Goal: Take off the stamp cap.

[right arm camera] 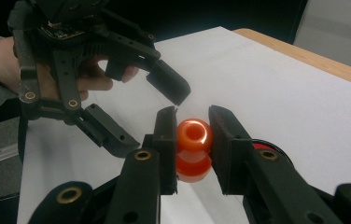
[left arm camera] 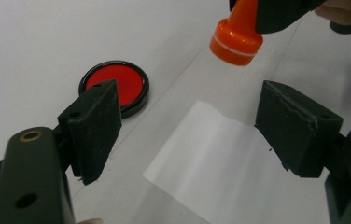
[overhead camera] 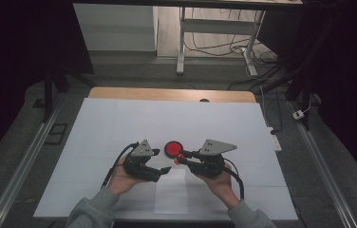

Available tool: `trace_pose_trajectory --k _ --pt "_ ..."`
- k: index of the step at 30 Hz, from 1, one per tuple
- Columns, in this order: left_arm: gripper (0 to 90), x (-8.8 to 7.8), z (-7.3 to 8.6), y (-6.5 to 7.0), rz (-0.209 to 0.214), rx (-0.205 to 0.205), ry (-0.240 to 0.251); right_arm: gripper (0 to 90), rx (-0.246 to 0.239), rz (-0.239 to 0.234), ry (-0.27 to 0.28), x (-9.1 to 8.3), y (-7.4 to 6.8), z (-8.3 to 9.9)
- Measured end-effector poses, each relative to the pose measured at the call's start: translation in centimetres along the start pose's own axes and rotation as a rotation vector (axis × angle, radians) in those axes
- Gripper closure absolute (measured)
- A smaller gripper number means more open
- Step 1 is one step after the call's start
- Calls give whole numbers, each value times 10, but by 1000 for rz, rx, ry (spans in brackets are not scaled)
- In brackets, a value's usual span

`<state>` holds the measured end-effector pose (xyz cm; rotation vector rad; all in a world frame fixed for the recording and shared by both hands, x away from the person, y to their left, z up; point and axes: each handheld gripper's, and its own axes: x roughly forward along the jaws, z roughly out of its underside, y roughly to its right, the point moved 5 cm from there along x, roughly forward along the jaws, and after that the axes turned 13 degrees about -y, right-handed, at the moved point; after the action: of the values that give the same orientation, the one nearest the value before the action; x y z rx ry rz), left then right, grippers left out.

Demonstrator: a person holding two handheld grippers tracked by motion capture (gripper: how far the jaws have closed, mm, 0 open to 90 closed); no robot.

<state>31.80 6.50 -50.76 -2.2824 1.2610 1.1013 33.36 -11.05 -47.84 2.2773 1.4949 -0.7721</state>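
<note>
- High view: one round ink pad [overhead camera: 173, 148] lies open on the white table [overhead camera: 119, 123], red inside, between the left gripper [overhead camera: 163, 169] and right gripper [overhead camera: 180, 156]; one paper slip [overhead camera: 171, 194] lies nearer the person.
- Left gripper view: its jaws stand spread, nothing between them; one orange stamp [left arm camera: 237, 37] hangs above the paper.
- Right gripper view: its jaws pinch the stamp's handle.

Both grippers matte black, each topped by a grey three-cornered plate: left gripper [overhead camera: 163, 169], right gripper [overhead camera: 180, 157]. Brass-ringed holes in the jaw arms, blocky black pads, black cables trailing near. Grey sleeves [overhead camera: 91, 209] on both forearms.
</note>
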Motion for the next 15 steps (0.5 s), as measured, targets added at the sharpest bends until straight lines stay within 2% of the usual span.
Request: trace_pose_trajectory --k 15 --pt "236 15 -6 10 8 33 -18 721 0 -4 -7 5 -2 2"
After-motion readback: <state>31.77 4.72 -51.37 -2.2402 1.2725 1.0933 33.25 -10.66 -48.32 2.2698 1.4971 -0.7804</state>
